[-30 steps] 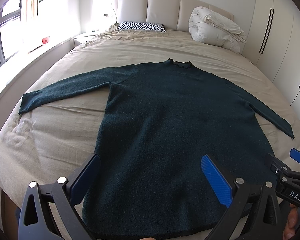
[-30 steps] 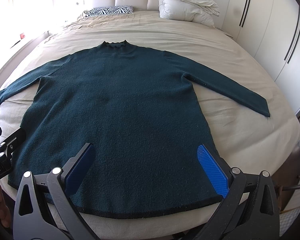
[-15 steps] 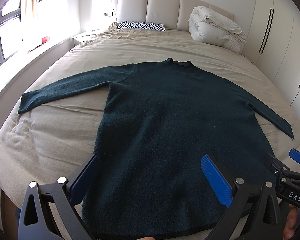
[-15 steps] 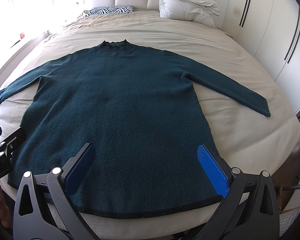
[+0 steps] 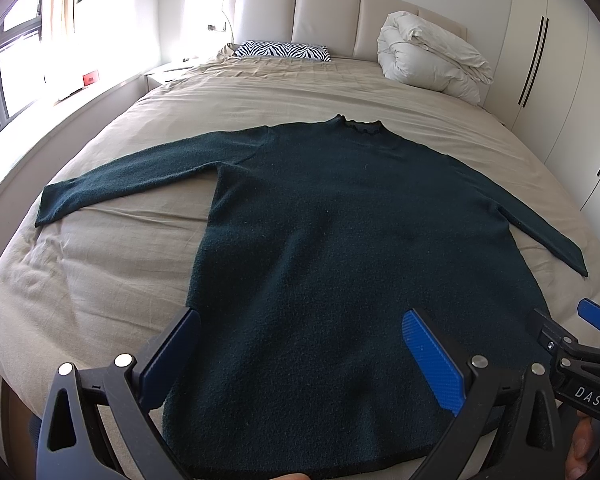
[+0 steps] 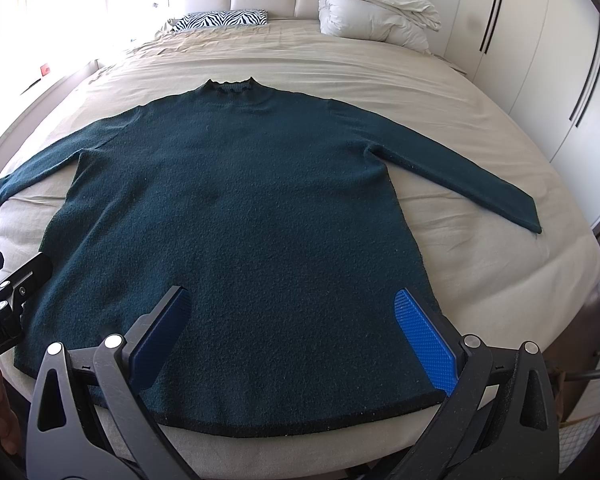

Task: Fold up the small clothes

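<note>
Basically pre-grasp: dark teal sweater [image 6: 236,216] spread flat, front-down or front-up unclear, across the beige bed [image 6: 480,128], collar toward the headboard, both sleeves out sideways, hem at the near edge. Left hand-held gripper [image 5: 300,360] wide open, empty, above the hem's left part; right hand-held gripper [image 6: 296,332] likewise wide open, holding nothing, over the hem's right part. Looks like thick fuzzy knit: soft, floppy, moderately light, grippy rather than slippery, prone to stretch and sag. Best pinched at a sleeve cuff [image 6: 528,216] or hem corner, both layers together, lifted low to avoid dragging the bed cover.
</note>
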`<state>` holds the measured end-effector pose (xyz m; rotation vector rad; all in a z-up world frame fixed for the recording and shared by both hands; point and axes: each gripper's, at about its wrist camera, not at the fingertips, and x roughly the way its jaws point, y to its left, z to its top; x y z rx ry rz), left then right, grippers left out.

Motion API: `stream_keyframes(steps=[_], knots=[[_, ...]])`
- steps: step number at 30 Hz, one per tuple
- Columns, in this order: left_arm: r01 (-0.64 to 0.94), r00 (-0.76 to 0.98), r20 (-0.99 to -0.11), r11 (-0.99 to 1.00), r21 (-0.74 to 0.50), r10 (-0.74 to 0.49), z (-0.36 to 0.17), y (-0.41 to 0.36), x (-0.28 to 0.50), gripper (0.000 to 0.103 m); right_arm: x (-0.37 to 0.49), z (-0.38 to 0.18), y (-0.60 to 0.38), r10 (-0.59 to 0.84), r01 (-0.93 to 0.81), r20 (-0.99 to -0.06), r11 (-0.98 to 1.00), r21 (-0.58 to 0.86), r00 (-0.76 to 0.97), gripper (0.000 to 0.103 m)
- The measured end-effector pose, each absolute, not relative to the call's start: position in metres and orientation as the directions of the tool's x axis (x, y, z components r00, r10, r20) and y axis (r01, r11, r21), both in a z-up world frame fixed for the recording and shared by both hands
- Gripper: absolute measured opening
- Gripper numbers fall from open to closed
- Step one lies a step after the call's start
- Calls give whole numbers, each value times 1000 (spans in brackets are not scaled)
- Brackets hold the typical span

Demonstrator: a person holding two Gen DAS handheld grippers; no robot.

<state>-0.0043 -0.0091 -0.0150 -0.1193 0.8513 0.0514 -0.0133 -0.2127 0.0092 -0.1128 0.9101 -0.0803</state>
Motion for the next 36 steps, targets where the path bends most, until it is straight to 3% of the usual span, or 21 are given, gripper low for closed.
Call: stream_keyframes(steps=[15,23,29,33,36], knots=[[-91,663,-748,989,-115,-26,-21,-14,0,103,-12,2,-220,-117,32,-788,992,-123,605,103],[-87,600,-795,981,-173,-87,-34,-10,23,103,1,-2,-244,-116,66,-794,993,-95,597,103],[-39,609,-759,947,-318,-230,-34,-11,51,103,23,7,-313,-49,131,-763,990,47,644,103],[9,676,-708,963,-269,-205,-25,-27,66,103,39,7,-397,4,225,-725,949,219,688,103],[12,636,-756,981,-192,-156,-26,-43,82,103,47,-2,-469,2,338,-709,878,339,705,103]])
